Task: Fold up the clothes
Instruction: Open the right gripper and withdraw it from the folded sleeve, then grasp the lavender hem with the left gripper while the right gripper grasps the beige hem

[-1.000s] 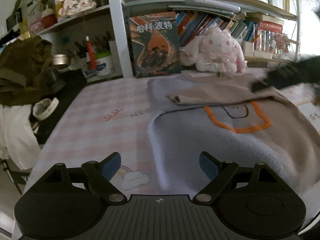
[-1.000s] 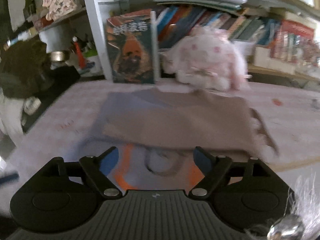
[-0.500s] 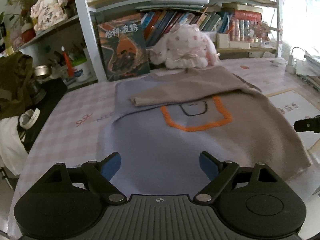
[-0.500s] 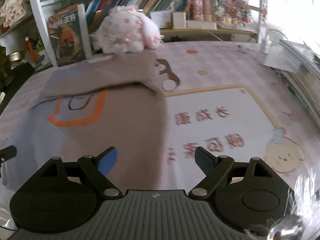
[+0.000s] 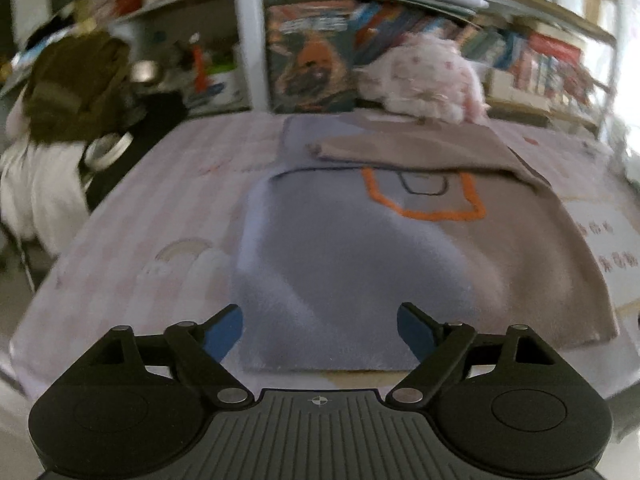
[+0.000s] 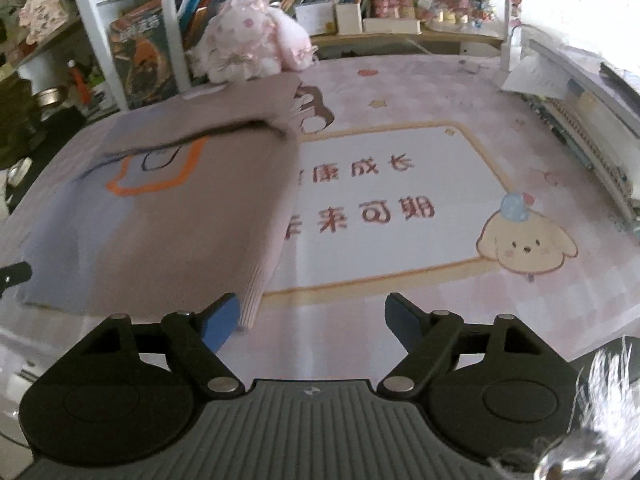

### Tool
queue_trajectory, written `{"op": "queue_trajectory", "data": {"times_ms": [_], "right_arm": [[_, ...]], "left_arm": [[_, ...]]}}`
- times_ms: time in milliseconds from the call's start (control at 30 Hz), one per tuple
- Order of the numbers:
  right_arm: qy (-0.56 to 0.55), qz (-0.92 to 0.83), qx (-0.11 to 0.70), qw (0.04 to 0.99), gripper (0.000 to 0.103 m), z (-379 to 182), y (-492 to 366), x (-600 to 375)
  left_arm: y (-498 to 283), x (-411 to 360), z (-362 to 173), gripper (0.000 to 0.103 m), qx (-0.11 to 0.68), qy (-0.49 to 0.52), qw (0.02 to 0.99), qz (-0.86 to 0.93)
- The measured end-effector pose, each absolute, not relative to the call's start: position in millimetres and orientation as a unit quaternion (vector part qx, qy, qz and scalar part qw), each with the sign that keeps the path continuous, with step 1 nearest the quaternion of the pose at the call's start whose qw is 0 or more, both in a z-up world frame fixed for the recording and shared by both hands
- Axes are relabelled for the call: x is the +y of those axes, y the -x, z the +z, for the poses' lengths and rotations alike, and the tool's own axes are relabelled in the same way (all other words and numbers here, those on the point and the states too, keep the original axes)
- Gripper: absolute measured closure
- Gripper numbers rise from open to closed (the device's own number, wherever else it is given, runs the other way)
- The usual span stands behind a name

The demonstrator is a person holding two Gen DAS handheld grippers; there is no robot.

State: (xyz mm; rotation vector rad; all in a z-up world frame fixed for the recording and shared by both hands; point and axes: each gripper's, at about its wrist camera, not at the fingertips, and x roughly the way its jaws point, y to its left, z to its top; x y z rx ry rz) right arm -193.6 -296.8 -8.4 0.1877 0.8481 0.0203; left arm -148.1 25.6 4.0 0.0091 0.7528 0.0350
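The sweater (image 5: pixel 400 248) lies flat on the pink mat (image 6: pixel 400 92), sleeves apparently crossed over its chest. The left gripper (image 5: pixel 320 326) and right gripper (image 6: pixel 312 318) hover at its near hem, jaws apart, empty. Likely next: clamp both hem corners.

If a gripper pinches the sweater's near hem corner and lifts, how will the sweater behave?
The sweater looks like soft knit, so it would likely drape and sag, not hold shape. Its sleeve lies folded loosely across the chest and may slide off. The ribbed hem looks thick, probably easy to pinch.
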Motion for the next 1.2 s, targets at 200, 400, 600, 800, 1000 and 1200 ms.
{"op": "queue_trajectory", "data": {"times_ms": [200, 400, 600, 800, 1000, 1200], "right_arm": [[-0.132, 0.024, 0.427, 0.894, 0.048, -13, 188, -301], [-0.163, 0.030, 0.432, 0.886, 0.049, -16, 166, -294], [-0.167, 0.019, 0.443, 0.881, 0.058, -20, 147, -282], [-0.132, -0.001, 0.443, 0.886, 0.070, -22, 133, -268], [-0.153, 0.035, 0.411, 0.898, 0.093, -8, 131, -262], [-0.171, 0.026, 0.429, 0.887, 0.089, -13, 126, -268]], "left_arm": [[146, 55, -1, 0.042, 0.372, 0.044, 0.925, 0.066], [126, 76, -12, 0.042, 0.390, 0.076, 0.915, 0.076], [102, 83, -27, 0.042, 0.410, 0.093, 0.905, 0.067], [92, 72, -32, 0.070, 0.407, 0.067, 0.908, 0.071], [91, 67, -6, 0.096, 0.383, 0.103, 0.918, 0.013], [90, 76, -14, 0.084, 0.402, 0.127, 0.907, 0.002]]}}
